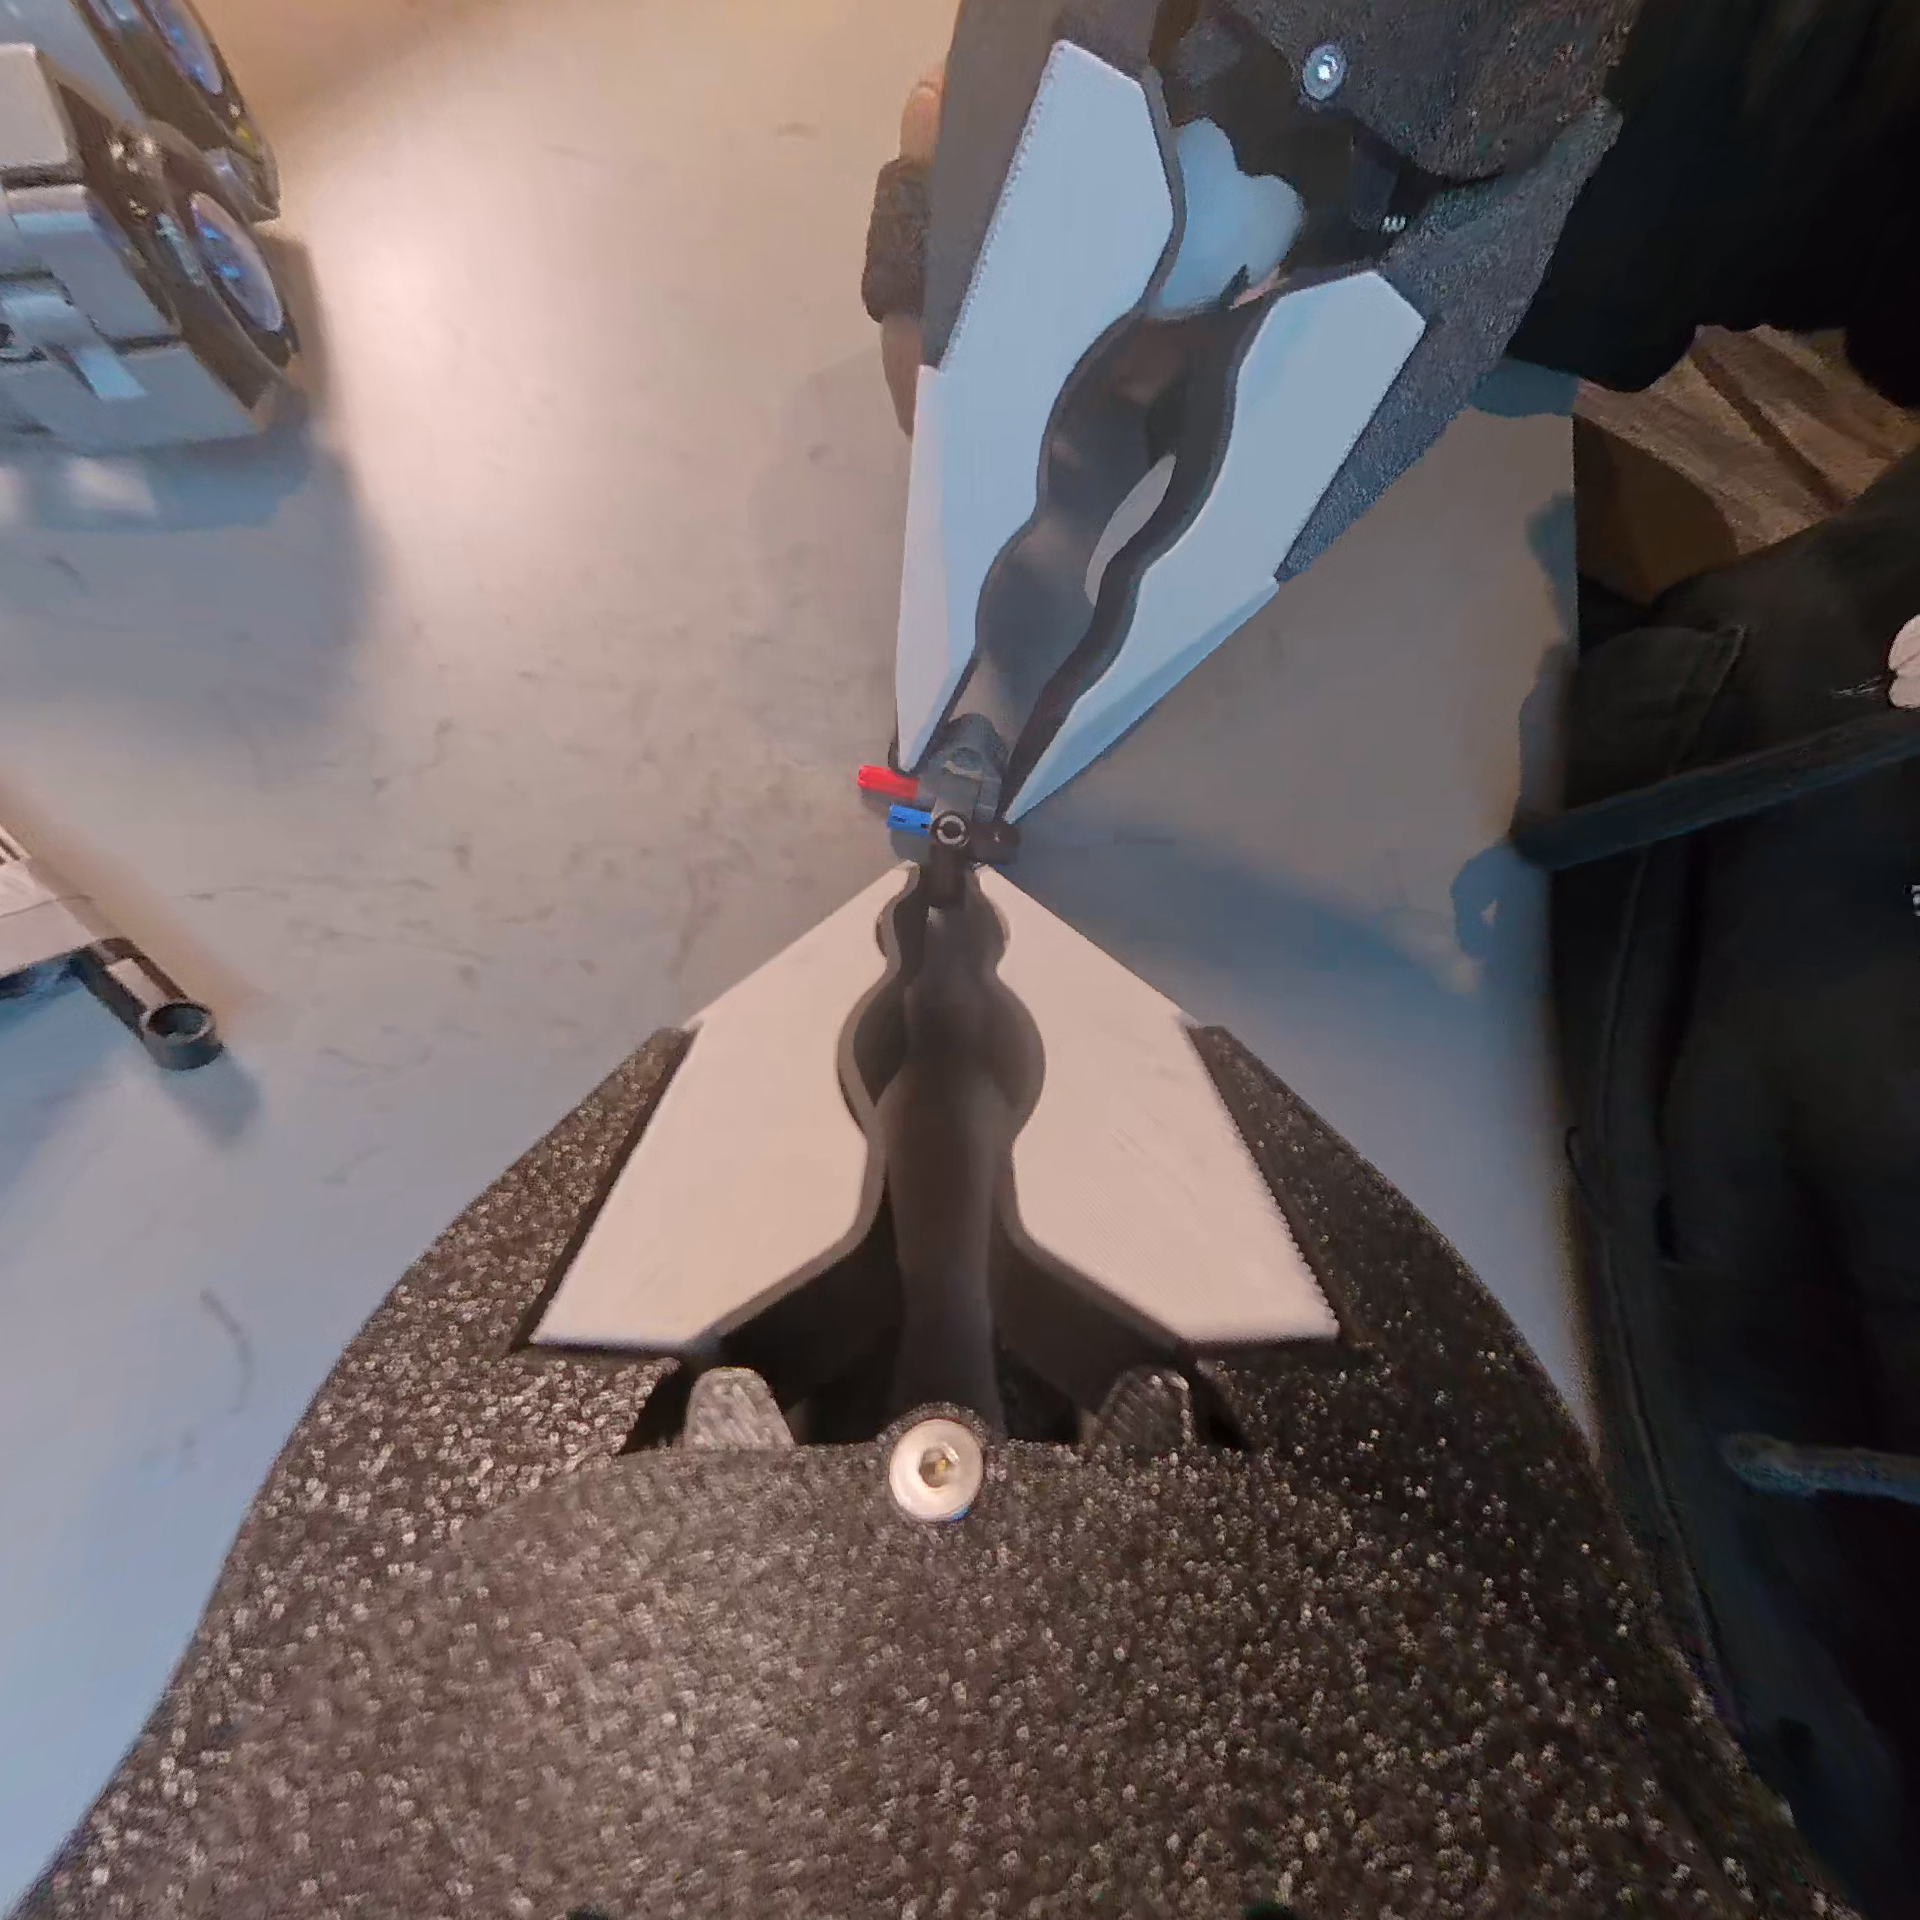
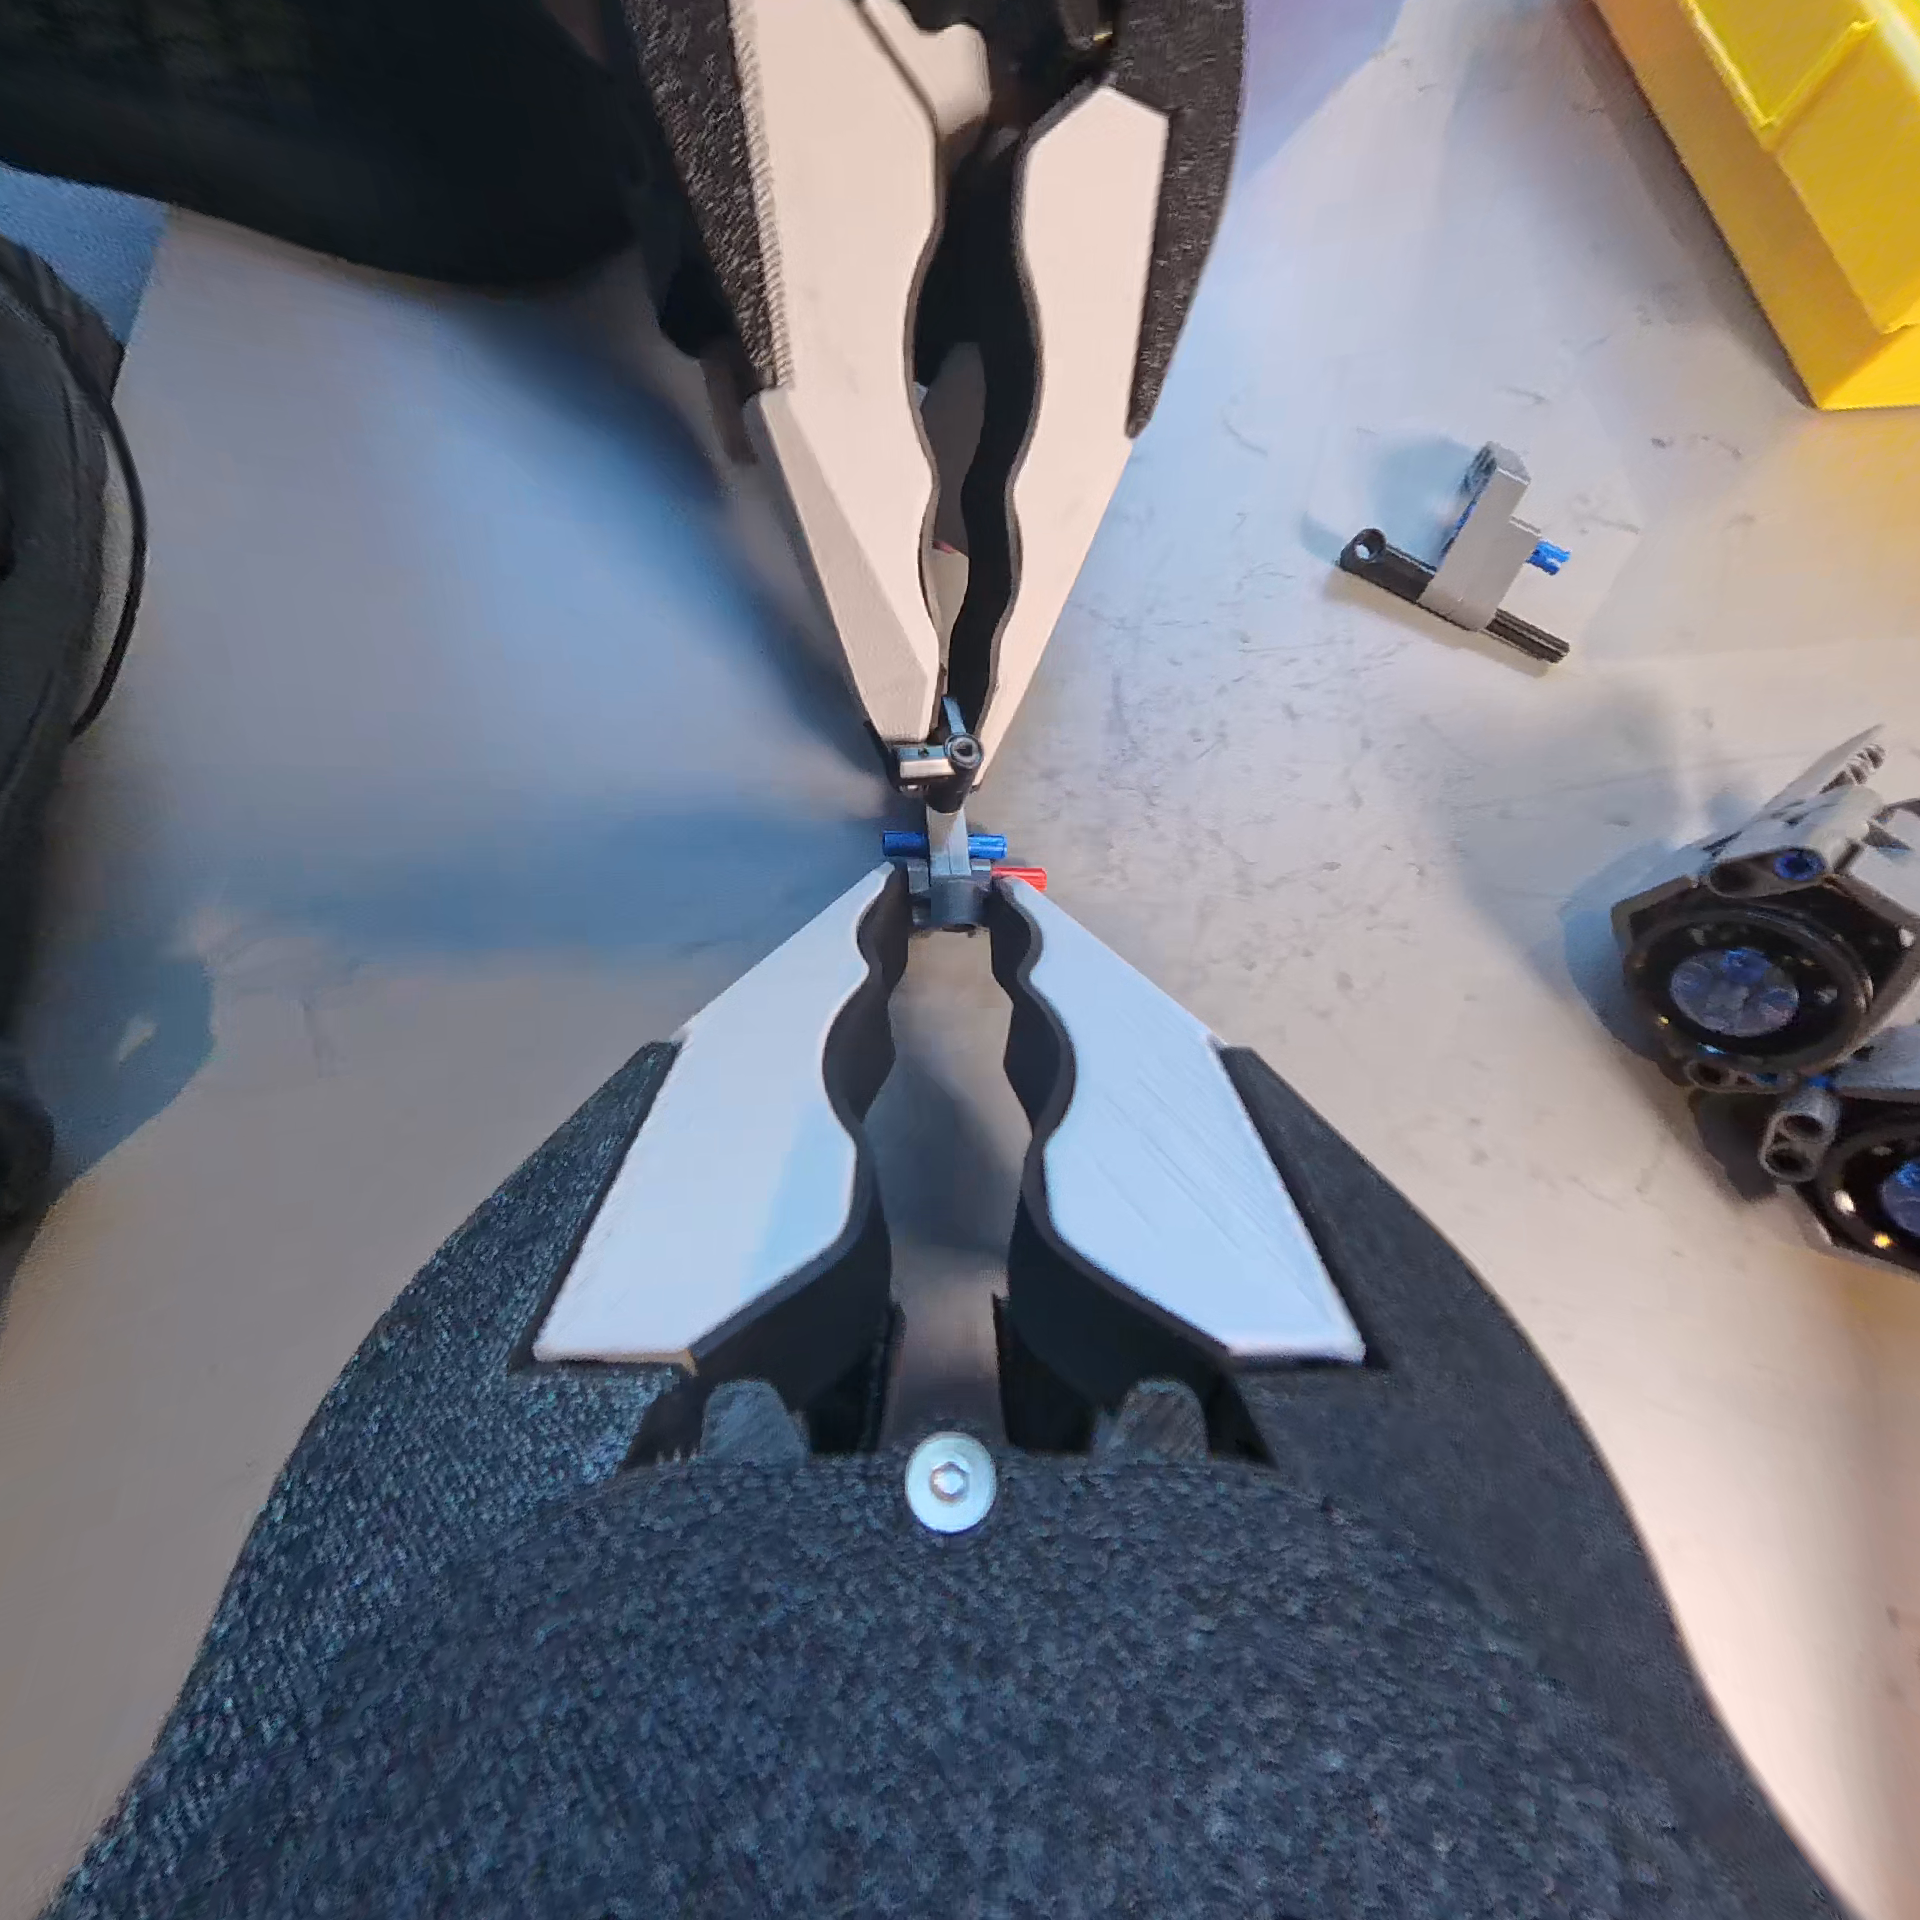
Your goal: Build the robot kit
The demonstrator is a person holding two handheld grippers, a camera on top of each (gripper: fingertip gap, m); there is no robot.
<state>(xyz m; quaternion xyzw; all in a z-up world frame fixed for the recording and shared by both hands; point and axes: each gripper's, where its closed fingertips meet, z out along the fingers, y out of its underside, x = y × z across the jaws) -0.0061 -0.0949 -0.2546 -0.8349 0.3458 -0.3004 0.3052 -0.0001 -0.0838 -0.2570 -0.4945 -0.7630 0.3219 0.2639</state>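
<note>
The left gripper [image 1: 943,868] is pinching a small black toy piece [image 1: 951,831], and the right gripper [image 2: 948,899] is pinching a grey piece with blue and red pegs [image 2: 951,878]. Both pieces are meeting tip to tip above the grey table [image 2: 1299,883]. Nearby are lying a small grey block piece [image 2: 1465,556], round black wheel parts [image 2: 1766,977] and a yellow bin [image 2: 1787,177]. No writing is showing clearly.

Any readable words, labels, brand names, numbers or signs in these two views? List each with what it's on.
None can be read in either view.
Left gripper, right gripper and the small brick assembly that they pinch: no markings.
Yellow bin: no visible label.
White mark on dark fabric at the frame edge: cut off, unreadable.
</note>
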